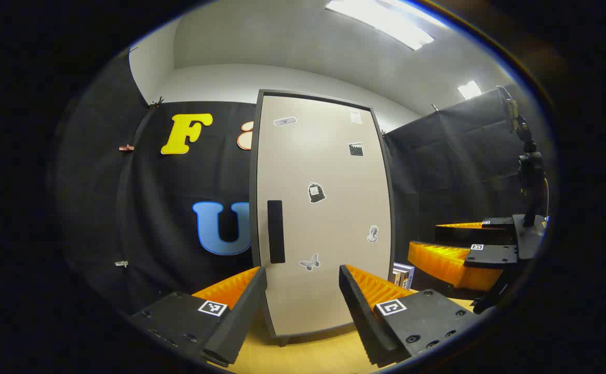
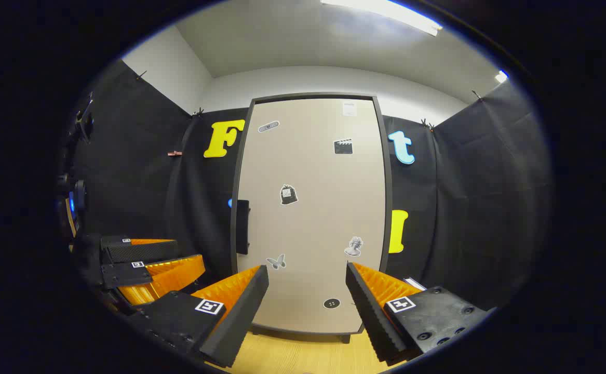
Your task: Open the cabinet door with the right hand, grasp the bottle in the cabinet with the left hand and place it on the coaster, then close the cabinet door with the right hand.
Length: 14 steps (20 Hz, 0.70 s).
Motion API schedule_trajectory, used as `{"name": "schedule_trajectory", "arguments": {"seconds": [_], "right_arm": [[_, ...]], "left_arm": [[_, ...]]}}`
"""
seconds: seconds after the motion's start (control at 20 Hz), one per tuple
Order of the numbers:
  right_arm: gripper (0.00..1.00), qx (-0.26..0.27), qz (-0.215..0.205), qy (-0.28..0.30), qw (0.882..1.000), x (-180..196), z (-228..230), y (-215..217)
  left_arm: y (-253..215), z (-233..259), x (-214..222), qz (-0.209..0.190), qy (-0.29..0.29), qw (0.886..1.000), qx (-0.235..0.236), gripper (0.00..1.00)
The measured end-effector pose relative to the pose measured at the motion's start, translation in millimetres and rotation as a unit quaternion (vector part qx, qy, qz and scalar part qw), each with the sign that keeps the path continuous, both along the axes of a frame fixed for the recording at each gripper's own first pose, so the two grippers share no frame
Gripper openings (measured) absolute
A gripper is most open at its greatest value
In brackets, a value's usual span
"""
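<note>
Cabinet door (image 2: 310,213) was seen shut, directly ahead of both tongs, standing on the wooden surface (image 2: 303,356). Its dark handle (image 2: 242,226) sat at the door's left edge. Right tongs (image 2: 307,283) were held spread apart, nothing gripped, short of the door. Left tongs (image 1: 303,283) were likewise spread and empty. Bottle couldn't be seen behind the closed door. Stickers were dotted over the door face.
</note>
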State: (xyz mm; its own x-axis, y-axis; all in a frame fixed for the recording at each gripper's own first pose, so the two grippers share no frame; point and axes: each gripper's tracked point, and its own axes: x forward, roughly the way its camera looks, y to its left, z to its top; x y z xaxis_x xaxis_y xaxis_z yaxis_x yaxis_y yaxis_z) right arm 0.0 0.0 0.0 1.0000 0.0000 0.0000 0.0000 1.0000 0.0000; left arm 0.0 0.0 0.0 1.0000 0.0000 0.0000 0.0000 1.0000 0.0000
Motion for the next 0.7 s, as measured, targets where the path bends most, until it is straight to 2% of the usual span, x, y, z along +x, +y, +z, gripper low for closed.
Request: {"name": "schedule_trajectory", "arguments": {"seconds": [0.25,0.5,0.7], "right_arm": [[0.98,0.015,0.013,0.011,1.000,4,-5,6],[0.98,-0.010,0.020,0.018,1.000,6,-15,7],[0.98,0.003,0.023,0.018,1.000,7,-12,8]], "left_arm": [[4,0,2,0.002,-0.004,1.000,0.000,0.88],[-4,0,3,-0.011,-0.008,1.000,-0.010,0.89],[2,-2,4,-0.005,-0.007,1.000,-0.008,0.88]]}}
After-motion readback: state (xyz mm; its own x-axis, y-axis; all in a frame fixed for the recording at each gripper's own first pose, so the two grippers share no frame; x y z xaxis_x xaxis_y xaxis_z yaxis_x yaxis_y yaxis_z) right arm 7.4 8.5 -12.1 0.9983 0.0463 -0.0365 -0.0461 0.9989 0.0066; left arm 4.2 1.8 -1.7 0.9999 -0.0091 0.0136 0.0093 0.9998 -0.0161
